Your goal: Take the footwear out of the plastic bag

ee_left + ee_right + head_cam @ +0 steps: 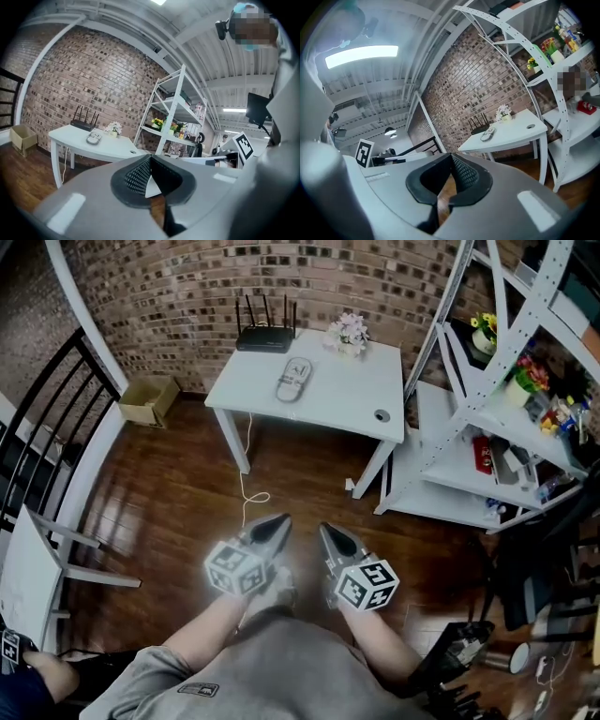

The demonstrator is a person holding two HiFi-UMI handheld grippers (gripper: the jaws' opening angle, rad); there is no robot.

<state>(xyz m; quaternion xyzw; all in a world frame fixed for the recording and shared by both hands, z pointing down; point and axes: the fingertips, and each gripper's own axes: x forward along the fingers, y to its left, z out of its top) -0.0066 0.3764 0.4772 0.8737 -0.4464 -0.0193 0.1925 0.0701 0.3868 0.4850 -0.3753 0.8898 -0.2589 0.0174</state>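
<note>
The left gripper [277, 521] and right gripper [326, 529], at lower centre, are both pressed together on nothing. The plastic bag [293, 379] lies on the white bench [347, 395] at upper centre.

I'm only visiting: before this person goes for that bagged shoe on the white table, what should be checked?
1. The bagged footwear in view on the white table: ok.
2. The left gripper open for a grab: not ok, jaws shut, nothing between them.
3. The right gripper open: not ok, shut and empty too.
4. Grippers close to the bag: not ok, both over the floor, short of the table.
5. Room around the bag: ok, router and flowers stand apart from it.
6. Where the bag opens: cannot tell.
</note>
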